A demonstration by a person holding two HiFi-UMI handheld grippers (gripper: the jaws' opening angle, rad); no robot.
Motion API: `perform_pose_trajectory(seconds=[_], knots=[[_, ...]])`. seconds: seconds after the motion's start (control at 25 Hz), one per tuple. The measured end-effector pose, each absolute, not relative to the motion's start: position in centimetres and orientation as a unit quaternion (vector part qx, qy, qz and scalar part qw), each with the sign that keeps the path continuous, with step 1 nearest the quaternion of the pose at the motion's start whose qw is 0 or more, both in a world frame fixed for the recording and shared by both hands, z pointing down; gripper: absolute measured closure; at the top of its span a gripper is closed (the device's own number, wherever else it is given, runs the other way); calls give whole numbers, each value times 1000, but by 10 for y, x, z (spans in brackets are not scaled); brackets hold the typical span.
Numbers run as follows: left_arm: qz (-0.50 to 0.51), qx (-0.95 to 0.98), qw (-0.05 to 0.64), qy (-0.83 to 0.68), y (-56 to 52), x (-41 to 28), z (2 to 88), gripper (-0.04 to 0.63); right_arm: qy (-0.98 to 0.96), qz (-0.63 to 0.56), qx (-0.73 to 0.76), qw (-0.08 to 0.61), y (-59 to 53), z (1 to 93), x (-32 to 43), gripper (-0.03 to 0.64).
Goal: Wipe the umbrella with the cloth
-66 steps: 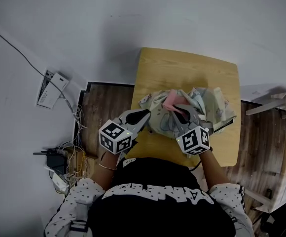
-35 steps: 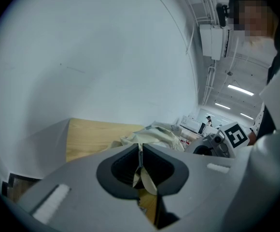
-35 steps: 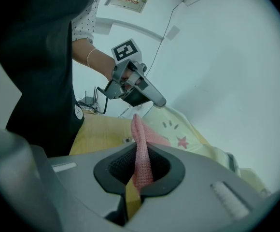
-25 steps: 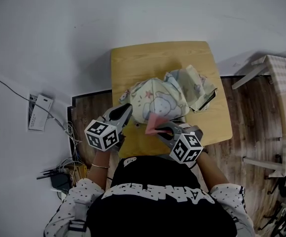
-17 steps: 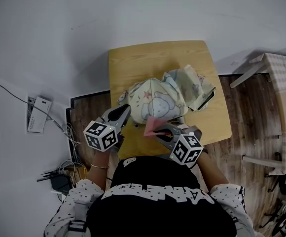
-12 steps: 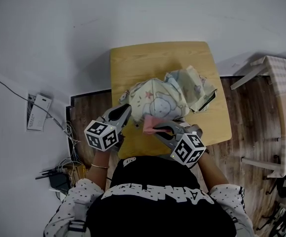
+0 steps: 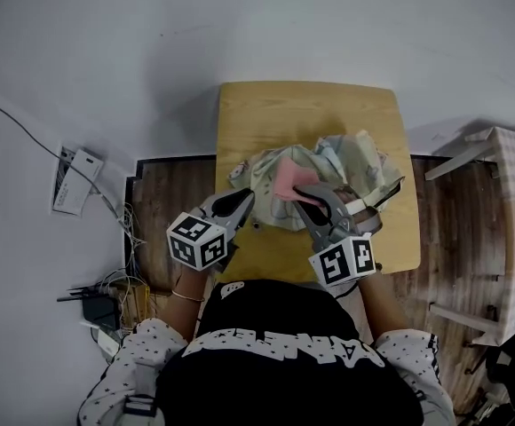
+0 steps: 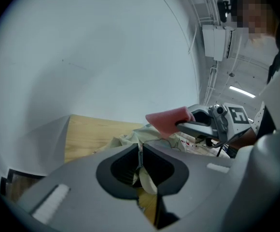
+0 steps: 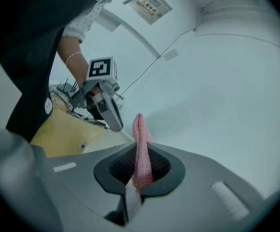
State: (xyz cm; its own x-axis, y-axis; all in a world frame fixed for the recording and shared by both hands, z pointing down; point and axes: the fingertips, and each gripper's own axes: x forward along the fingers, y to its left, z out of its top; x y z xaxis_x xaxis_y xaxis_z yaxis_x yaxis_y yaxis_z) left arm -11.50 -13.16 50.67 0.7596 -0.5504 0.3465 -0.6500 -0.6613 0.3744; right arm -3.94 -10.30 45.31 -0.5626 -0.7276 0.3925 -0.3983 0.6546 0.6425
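Observation:
The umbrella (image 7: 346, 165) is a crumpled heap of pale, cartoon-printed fabric on the wooden table (image 7: 266, 114). My left gripper (image 7: 242, 202) sits at the heap's near left edge, shut on a fold of the cream fabric (image 8: 142, 175). The right gripper (image 7: 304, 193) is shut on the pink cloth (image 7: 287, 183), which lies over the top of the fabric. In the right gripper view the pink cloth (image 9: 141, 153) stands upright between the jaws. From the left gripper view, the pink cloth (image 8: 168, 120) sticks out of the right gripper (image 8: 190, 125) above the umbrella (image 8: 130, 139).
The table stands against a white wall. Left of it, on the wooden floor, are a white power strip (image 7: 78, 180) and a tangle of cables (image 7: 115, 287). A pale wooden piece of furniture (image 7: 511, 193) stands at the right. The table's far half is bare wood.
The right gripper has risen and moved forward with the pink cloth, from the umbrella's near edge onto its top. The left gripper keeps its hold in place. The umbrella's dome now looks flatter.

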Motion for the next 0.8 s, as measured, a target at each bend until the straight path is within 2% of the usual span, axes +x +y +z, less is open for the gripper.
perform_pose_trajectory(seconds=[0.12, 0.28, 0.8], knots=[[103, 904, 245, -334, -132, -115, 508, 571, -829, -279, 313, 371, -115, 465, -36, 583], [104, 899, 250, -344, -133, -120, 510, 569, -829, -268, 294, 393, -120, 483, -32, 583], [113, 895, 248, -353, -137, -129, 512, 569, -832, -215, 297, 417, -108, 507, -14, 583]])
